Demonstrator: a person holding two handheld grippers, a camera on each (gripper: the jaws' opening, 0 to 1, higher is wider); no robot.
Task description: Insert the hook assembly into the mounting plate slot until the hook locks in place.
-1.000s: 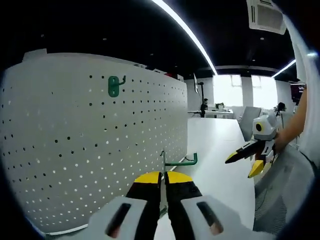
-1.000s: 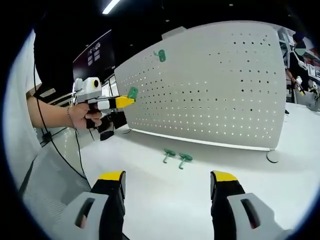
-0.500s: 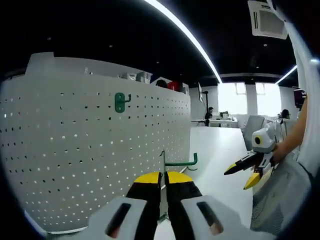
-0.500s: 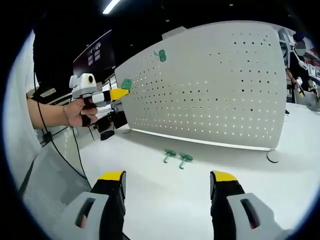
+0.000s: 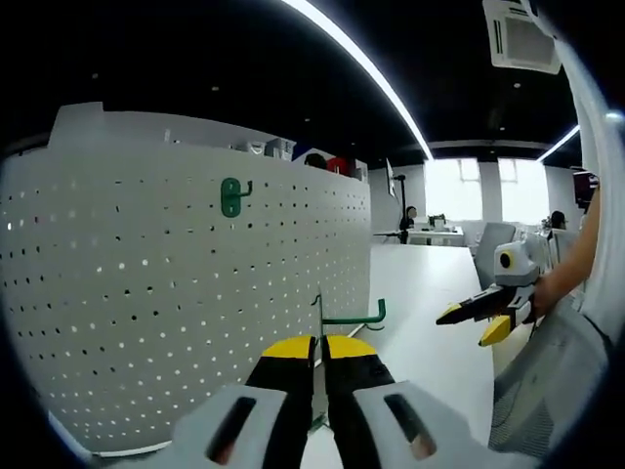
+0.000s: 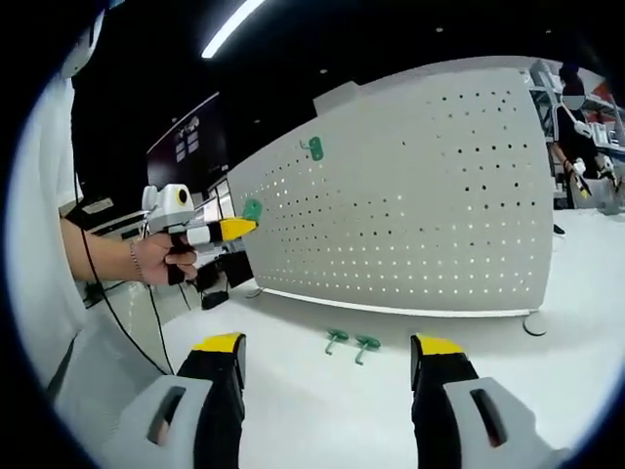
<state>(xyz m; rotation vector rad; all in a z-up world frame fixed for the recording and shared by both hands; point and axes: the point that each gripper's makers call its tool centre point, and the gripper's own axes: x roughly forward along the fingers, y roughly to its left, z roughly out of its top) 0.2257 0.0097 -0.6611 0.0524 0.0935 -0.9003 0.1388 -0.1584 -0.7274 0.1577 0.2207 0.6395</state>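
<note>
A white pegboard mounting plate stands upright on the white table. One green hook hangs high on it. My left gripper is shut on a green hook assembly, held in the air close to the plate's near end. My right gripper stands open and holds nothing, well back from the plate. Two more green hooks lie on the table before the plate.
A person's hand and forearm hold the left gripper. Another person is at the far right beyond the plate. Desks and bright windows lie in the far room. A round foot sits by the plate's right end.
The left gripper rose with its hook, then dipped a little beside the plate. The right gripper's camera tilted up; its jaws stayed open.
</note>
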